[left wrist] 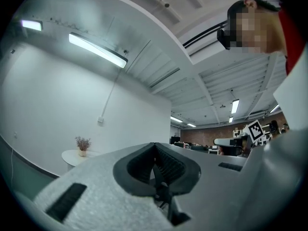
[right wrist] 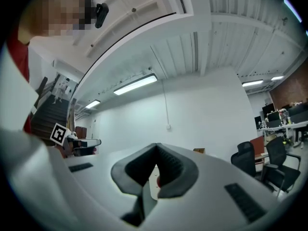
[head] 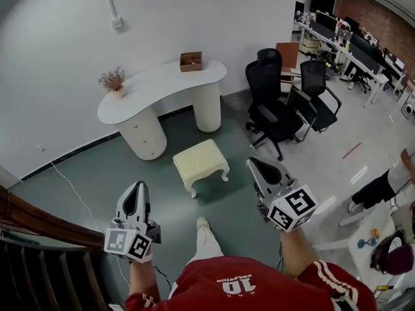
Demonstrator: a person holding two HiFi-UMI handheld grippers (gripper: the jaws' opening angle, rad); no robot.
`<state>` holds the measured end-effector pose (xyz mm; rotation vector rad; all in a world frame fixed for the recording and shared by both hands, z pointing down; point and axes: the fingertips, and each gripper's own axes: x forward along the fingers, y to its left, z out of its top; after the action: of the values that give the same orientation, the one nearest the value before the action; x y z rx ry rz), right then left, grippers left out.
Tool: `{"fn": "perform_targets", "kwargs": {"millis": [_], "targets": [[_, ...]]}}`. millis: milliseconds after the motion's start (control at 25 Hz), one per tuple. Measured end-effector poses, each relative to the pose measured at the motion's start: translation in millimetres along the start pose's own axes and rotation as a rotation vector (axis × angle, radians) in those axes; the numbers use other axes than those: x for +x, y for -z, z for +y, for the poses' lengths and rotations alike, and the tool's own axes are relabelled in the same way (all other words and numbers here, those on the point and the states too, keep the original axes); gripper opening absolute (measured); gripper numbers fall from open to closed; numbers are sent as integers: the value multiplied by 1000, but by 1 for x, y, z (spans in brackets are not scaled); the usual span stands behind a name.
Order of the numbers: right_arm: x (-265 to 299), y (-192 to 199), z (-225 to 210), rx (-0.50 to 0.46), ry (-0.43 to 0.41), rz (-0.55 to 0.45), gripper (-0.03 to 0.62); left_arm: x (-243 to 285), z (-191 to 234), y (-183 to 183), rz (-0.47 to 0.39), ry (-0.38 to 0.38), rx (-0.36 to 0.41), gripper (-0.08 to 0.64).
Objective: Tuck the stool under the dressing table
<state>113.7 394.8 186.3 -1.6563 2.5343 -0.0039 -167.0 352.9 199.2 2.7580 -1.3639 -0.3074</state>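
A cream cushioned stool with curved legs stands on the grey floor, out in front of the white kidney-shaped dressing table by the wall. In the head view my left gripper is held in the air at the lower left, shut and empty. Lower right of the stool, my right gripper is also shut with nothing in it. Both are well short of the stool. From the left gripper view the table's end shows past that gripper's tips; the right gripper points level at the wall.
A dried plant and a brown box sit on the table. Black office chairs crowd the floor right of the stool. A wooden stair rail runs along the lower left. My shoe is on the floor between the grippers.
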Motion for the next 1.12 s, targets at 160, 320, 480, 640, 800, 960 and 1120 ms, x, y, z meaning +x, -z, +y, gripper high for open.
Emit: {"fn": "perform_targets", "kwargs": {"millis": [160, 320, 480, 640, 800, 960, 1120], "targets": [[40, 7, -6, 13, -47, 18, 5, 14, 35, 8, -12, -27, -132, 3], [90, 7, -24, 6, -40, 19, 5, 42, 72, 11, 0, -80, -53, 3], [150, 2, -40, -15, -43, 15, 5, 85, 110, 6, -11, -76, -52, 3], [202, -6, -49, -15, -38, 8, 5, 121, 151, -1, -17, -63, -56, 3], [249, -10, -57, -47, -22, 17, 5, 151, 189, -10, -36, -41, -38, 3], [293, -1, -60, -45, -12, 49, 5, 171, 221, -11, -24, -28, -3, 3], [316, 3, -63, -32, 3, 42, 5, 190, 239, -3, -12, -4, -17, 3]]}}
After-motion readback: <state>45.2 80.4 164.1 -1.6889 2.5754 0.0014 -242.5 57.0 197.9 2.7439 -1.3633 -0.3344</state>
